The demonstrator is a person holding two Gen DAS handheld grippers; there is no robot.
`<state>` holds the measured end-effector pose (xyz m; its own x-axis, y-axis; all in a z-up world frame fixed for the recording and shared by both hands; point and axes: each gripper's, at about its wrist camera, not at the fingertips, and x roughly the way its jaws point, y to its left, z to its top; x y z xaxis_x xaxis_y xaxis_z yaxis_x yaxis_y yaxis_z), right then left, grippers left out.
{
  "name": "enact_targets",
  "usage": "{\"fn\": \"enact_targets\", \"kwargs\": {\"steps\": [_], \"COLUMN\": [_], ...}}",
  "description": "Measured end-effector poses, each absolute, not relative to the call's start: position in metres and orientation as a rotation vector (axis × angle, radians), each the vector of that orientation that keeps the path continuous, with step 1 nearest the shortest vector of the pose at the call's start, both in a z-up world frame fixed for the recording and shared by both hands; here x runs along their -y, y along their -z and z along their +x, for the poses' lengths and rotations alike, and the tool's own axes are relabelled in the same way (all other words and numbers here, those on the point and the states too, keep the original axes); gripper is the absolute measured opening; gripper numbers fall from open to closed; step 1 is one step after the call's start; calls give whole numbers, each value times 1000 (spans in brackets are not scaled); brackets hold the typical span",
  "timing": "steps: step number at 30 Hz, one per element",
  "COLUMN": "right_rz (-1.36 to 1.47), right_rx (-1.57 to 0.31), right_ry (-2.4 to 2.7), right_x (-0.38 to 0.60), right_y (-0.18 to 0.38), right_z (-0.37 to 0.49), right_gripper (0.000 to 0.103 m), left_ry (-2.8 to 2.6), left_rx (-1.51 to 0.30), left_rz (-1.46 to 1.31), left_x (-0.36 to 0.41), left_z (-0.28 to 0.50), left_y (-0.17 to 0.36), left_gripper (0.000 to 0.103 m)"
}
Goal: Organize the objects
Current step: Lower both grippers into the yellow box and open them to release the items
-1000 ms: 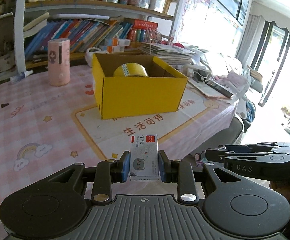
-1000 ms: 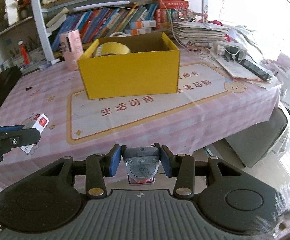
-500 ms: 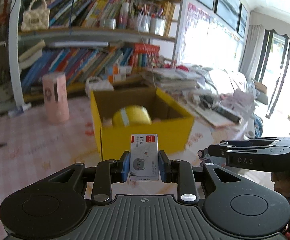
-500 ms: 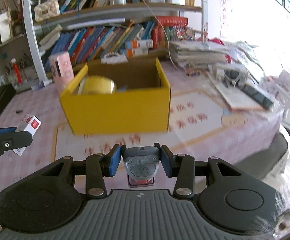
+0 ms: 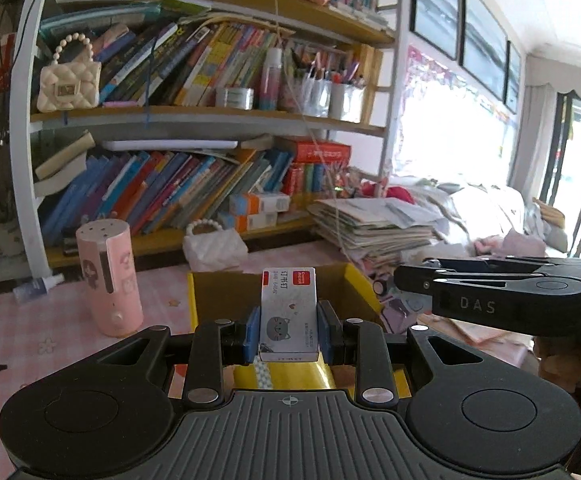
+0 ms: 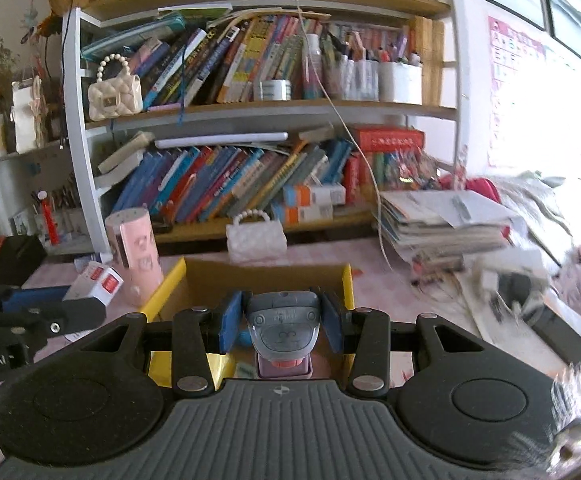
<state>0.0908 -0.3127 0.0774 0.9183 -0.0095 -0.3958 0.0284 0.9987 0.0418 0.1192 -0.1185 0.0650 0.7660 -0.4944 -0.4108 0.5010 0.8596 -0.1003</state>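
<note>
My left gripper [image 5: 289, 334] is shut on a small white staple box [image 5: 289, 314] with a cat picture and a red label, held over the open yellow cardboard box [image 5: 354, 280]. A yellow tape roll [image 5: 290, 376] shows just below it inside the box. My right gripper [image 6: 280, 326] is shut on a grey stapler [image 6: 281, 326], also held over the yellow box [image 6: 348, 288]. The left gripper with its staple box [image 6: 96, 282] shows at the left of the right wrist view. The right gripper's body [image 5: 490, 296] shows at the right of the left wrist view.
A pink cylinder [image 5: 108, 276] stands left of the box on the pink tablecloth [image 5: 30, 328]. A white quilted purse [image 5: 214, 246] sits behind the box. A paper stack [image 5: 374, 228] lies to the right. A crowded bookshelf [image 5: 210, 120] rises behind.
Both grippers moved forward and up from the table's front edge to over the yellow box, each keeping its object.
</note>
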Motion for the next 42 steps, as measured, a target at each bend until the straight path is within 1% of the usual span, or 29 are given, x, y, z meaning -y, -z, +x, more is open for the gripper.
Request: {"fn": "enact_targets", "kwargs": {"steps": [3,15,23,28,42], "right_rz": [31,-45,-92,-114,-102], "right_rx": [-418,-561,-635,-680,-740], "right_ry": [-4,-82,-133,-168,-215], "right_x": [316,318,317,314,322], "right_y": [-71,-18,6,16,20], "right_z": [110,169,193,202,212], "right_gripper": [40,40,40,40,41], "left_ry": [518,457,447,441,444], "left_rx": [-469,-586,-606,-627,-678], "left_rz": [20,56,86,93,64], "left_x": [126,150,163,167,172], "left_z": [133,176,192,199,219], "left_y": [-57,-22,-13,-5,6], "left_gripper": [27,28,28,28,29]}}
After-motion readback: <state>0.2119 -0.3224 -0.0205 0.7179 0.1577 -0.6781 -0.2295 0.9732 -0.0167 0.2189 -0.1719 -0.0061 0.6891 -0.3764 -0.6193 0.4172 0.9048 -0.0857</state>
